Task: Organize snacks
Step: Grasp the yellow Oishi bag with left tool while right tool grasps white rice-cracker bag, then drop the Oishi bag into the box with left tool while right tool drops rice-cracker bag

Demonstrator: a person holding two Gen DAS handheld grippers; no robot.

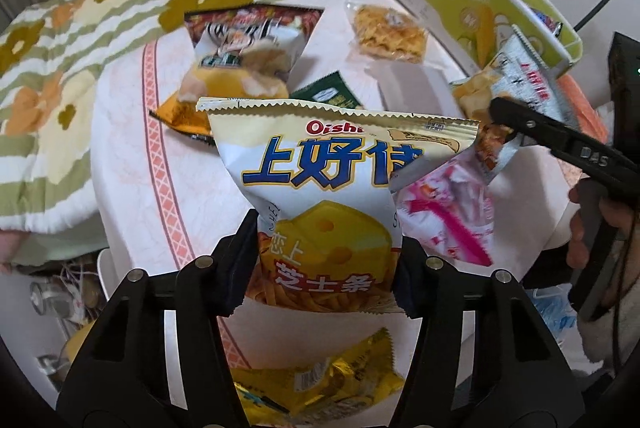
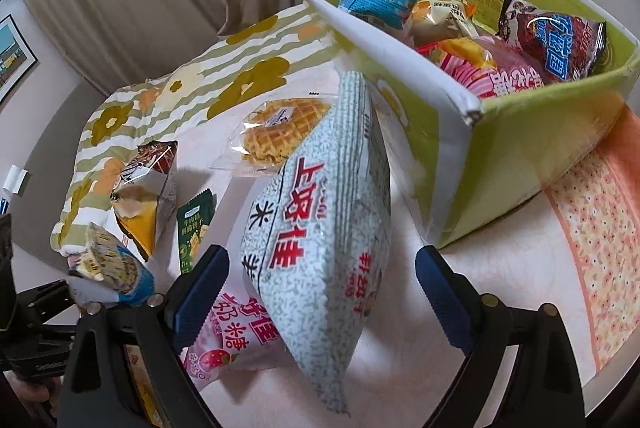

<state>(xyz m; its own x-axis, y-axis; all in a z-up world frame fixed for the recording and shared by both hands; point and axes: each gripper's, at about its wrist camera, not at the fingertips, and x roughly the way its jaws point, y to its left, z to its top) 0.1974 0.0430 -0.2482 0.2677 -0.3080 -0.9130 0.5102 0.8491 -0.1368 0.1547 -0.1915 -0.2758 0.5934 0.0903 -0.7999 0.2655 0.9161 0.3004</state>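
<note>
My left gripper (image 1: pixel 324 260) is shut on a white Oishi cheese-stick bag (image 1: pixel 320 196) and holds it upright above the table. My right gripper (image 2: pixel 320 288) has its jaws wide apart, with a speckled grey rice-snack bag (image 2: pixel 320 228) between them; neither pad visibly presses it. The same bag shows in the left wrist view (image 1: pixel 516 88) beside the right gripper's fingers (image 1: pixel 532 132). The green cardboard box (image 2: pixel 500 164) holding several snack packs stands just beyond that bag.
On the pink table lie a waffle pack (image 2: pixel 276 132), a yellow-brown chip bag (image 2: pixel 140 204), a small green biscuit pack (image 2: pixel 192 232), a pink candy bag (image 2: pixel 228 348) and a gold bag (image 1: pixel 320 384). A floral quilt (image 1: pixel 60 88) lies at the far left.
</note>
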